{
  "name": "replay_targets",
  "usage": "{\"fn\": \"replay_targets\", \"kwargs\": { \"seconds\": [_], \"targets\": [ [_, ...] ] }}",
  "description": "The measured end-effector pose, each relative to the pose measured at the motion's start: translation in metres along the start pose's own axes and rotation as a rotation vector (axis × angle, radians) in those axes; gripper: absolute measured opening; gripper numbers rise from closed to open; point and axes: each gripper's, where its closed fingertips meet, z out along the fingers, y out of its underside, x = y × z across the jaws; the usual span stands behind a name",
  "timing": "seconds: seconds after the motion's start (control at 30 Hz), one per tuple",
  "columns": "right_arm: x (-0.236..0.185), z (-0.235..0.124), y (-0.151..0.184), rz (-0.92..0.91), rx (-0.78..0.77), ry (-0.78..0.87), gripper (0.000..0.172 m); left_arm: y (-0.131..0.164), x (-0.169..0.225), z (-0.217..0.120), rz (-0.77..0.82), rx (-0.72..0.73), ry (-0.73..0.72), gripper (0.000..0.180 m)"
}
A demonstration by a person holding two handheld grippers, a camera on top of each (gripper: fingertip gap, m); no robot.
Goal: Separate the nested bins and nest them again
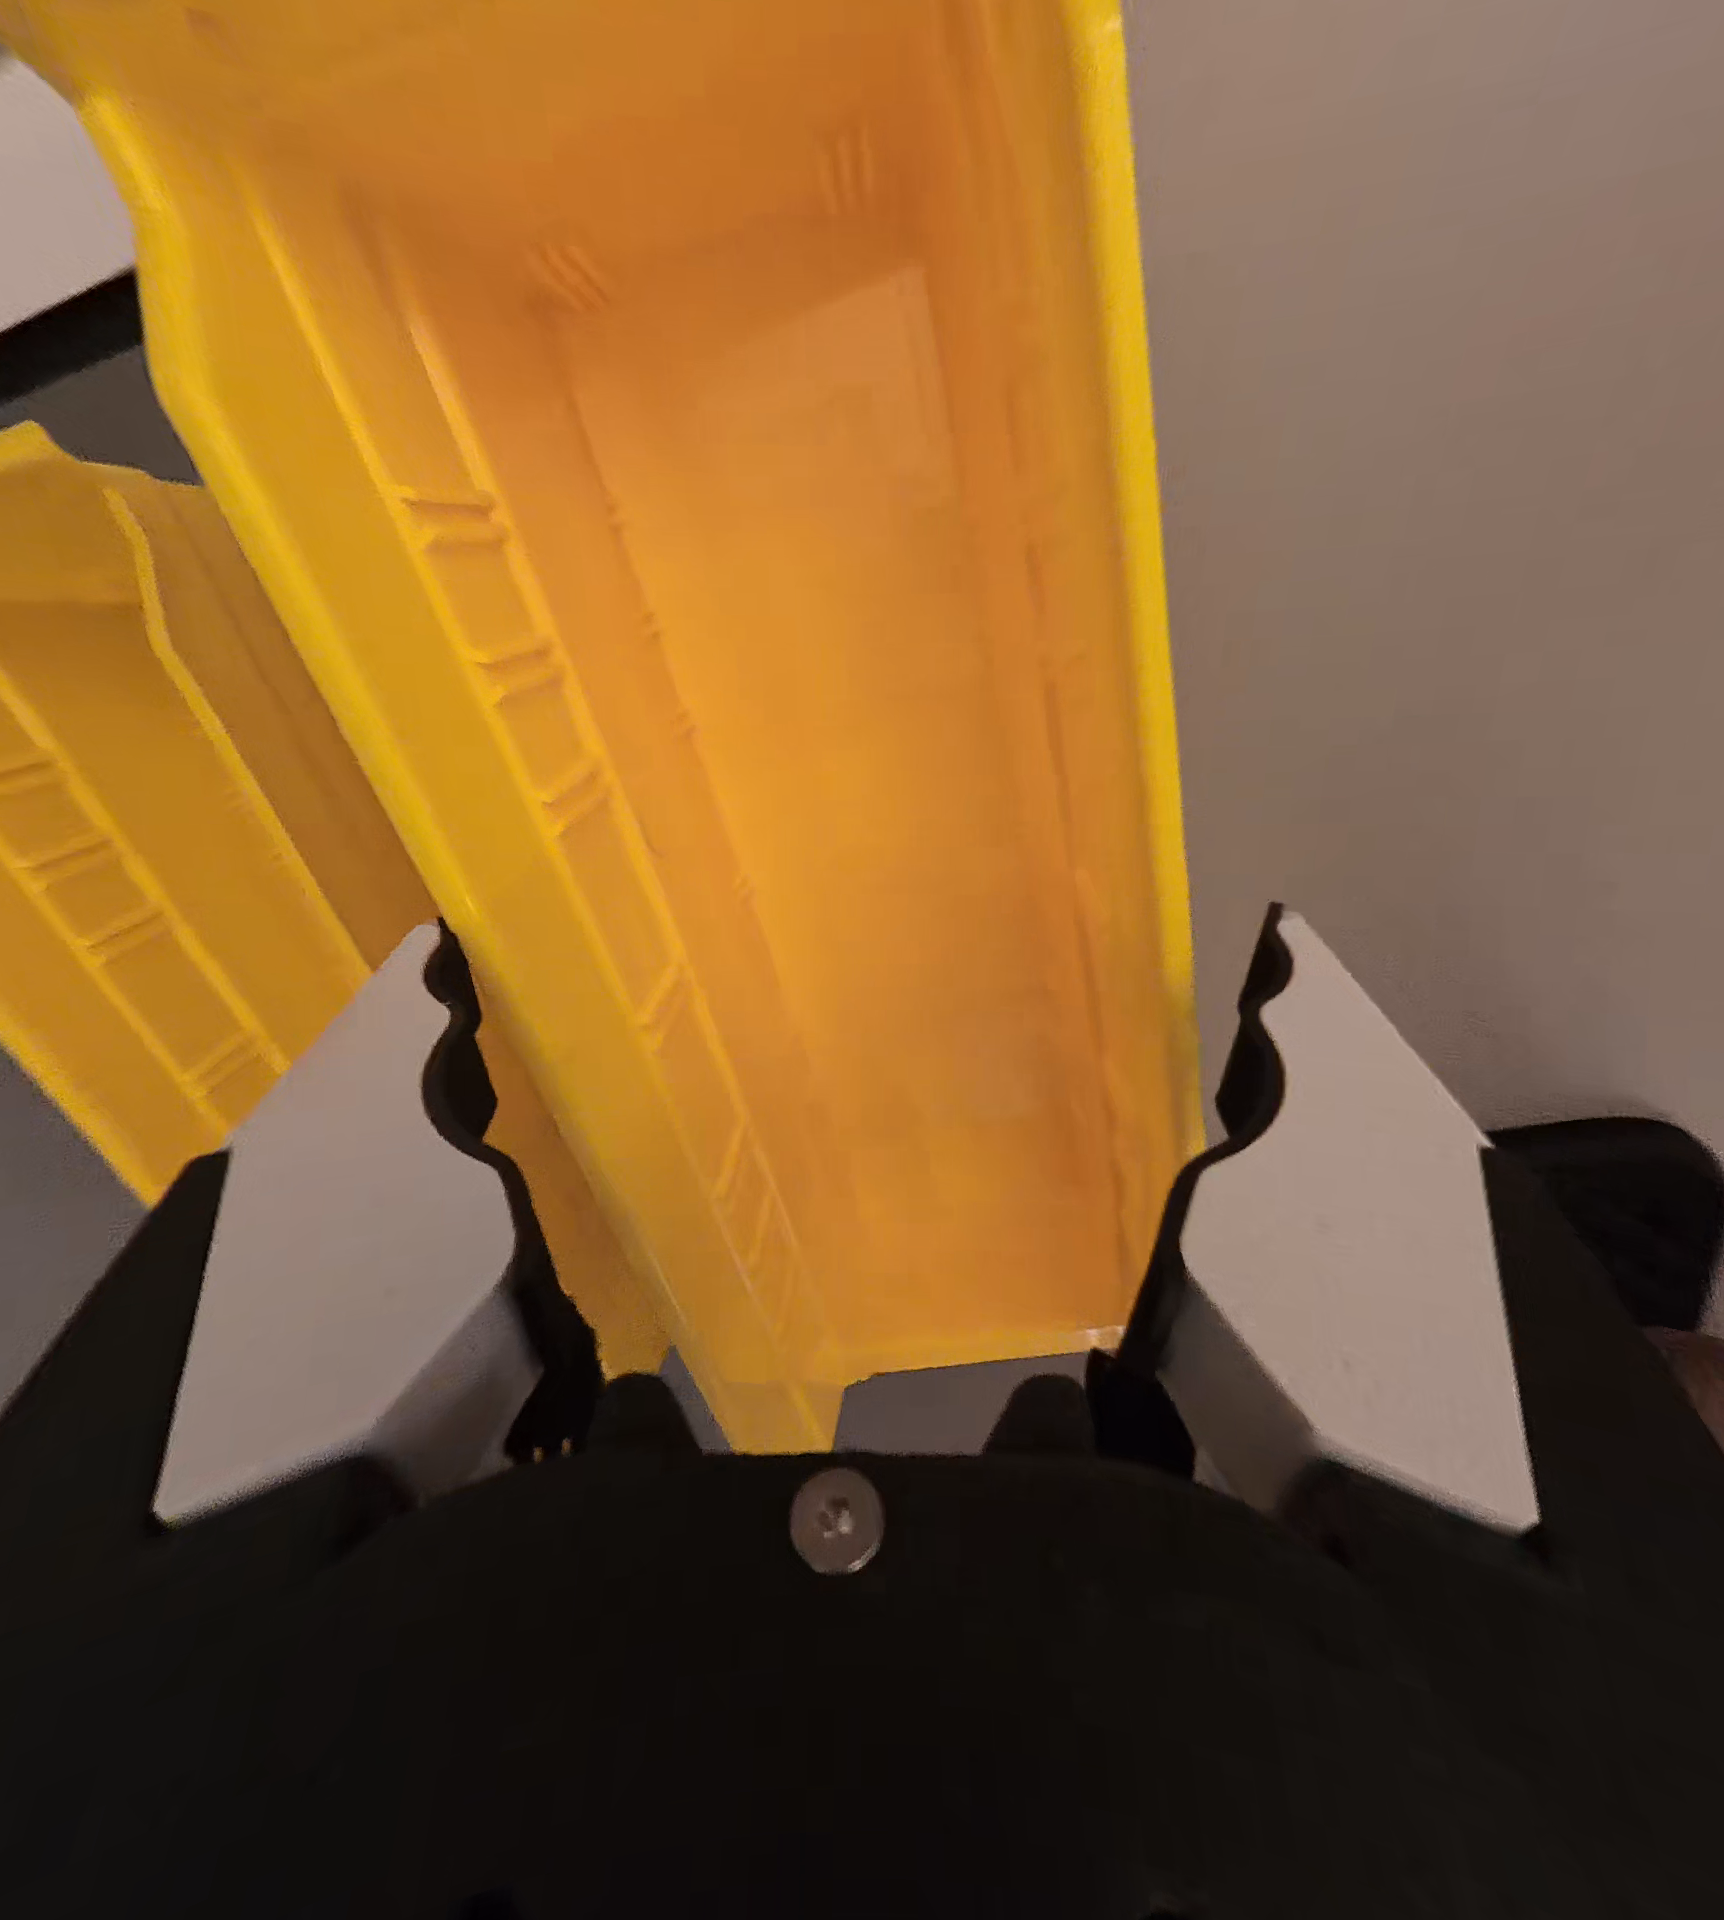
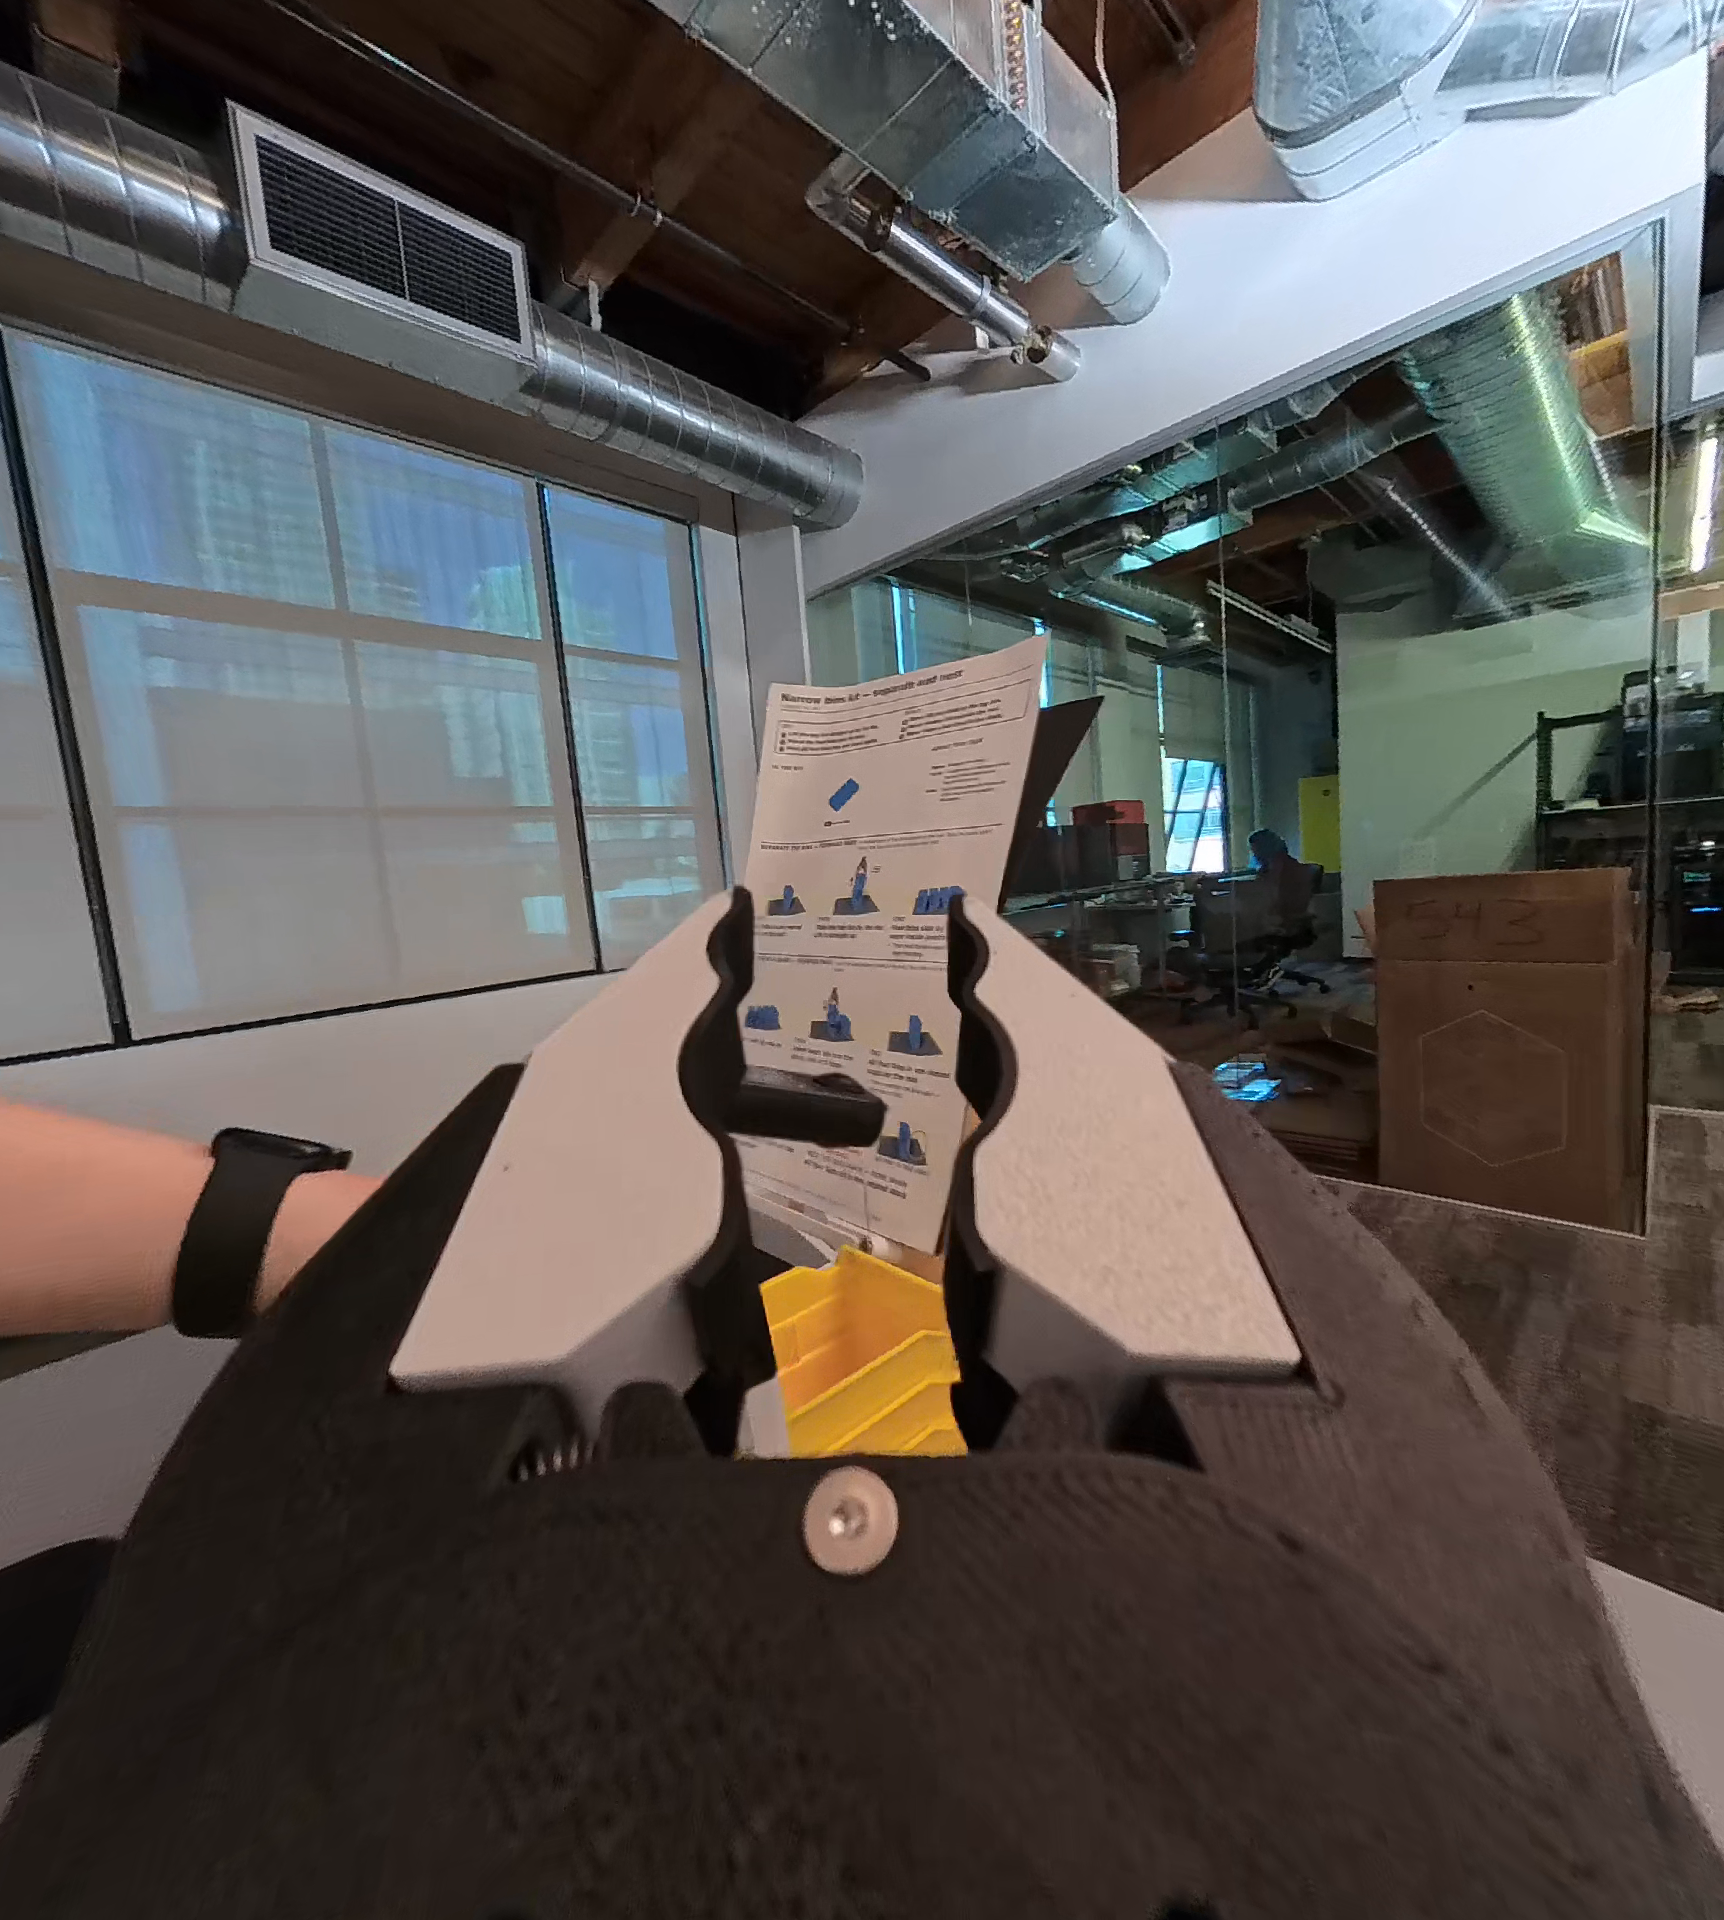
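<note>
Left tool [image 1: 858,997] spread wide around a yellow bin [image 1: 785,727]; left pad [image 1: 458,1049] at its wall, right pad [image 1: 1253,1039] apart from it. Second bin [image 1: 89,748] lies beside, on the worktop [image 1: 1460,520]. Right tool [image 2: 842,997] narrow, nothing between its tips; bin [image 2: 863,1351] below it
</note>
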Motion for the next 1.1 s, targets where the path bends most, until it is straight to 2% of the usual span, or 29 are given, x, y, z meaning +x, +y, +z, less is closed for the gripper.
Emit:
{"fn": "replay_targets", "kwargs": {
  "seconds": [0.07,0.27,0.53,1.1],
  "targets": [
    [0.002,-0.003,-0.003,0.034,0.017,-0.01,0.037,0.0,-0.005,0.001,0.003,-0.012,-0.029,0.135],
    [0.012,-0.014,-0.015,0.049,0.072,0.024,0.036,0.006,-0.001,0.006,-0.059,-0.052,0.05,0.135],
    [0.007,-0.009,-0.008,0.079,0.039,-0.019,0.037,0.006,-0.002,0.002,-0.049,-0.061,0.041,0.122],
    [0.003,-0.001,0.002,0.07,-0.004,-0.03,0.037,0.014,-0.002,-0.01,-0.044,-0.134,0.037,0.121]
  ]
}}
